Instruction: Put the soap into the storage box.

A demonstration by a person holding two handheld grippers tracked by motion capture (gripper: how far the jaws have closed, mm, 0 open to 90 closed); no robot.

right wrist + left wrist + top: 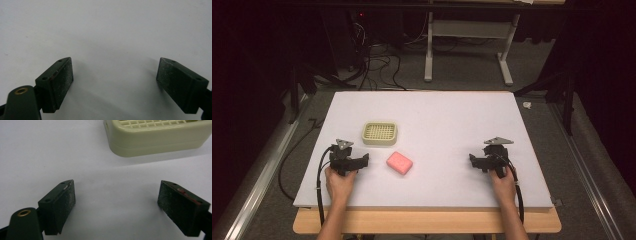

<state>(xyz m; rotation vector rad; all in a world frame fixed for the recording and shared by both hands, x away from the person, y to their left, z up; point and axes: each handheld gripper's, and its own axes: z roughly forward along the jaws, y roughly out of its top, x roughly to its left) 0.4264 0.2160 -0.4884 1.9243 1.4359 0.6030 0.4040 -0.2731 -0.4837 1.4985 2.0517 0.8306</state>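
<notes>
Two grippers rest low on the white table (437,110), one at each near corner, both with jaws spread wide and nothing between them. Left gripper (354,162) sits just short of a cream soap dish (380,133) with a slotted top, which fills the upper right of the left gripper view (155,137). Pink soap bar (399,162) lies flat on the table just right of the left gripper and just in front of the dish, touching neither. Right gripper (479,162) stands well apart from both, with bare table ahead of its jaws (115,75). Judged step: the start, before any reach, with the bar likely bound for the dish. Next move calls for bringing a gripper over the bar, jaws astride its narrower sides, and closing gently, since soap may slip.
</notes>
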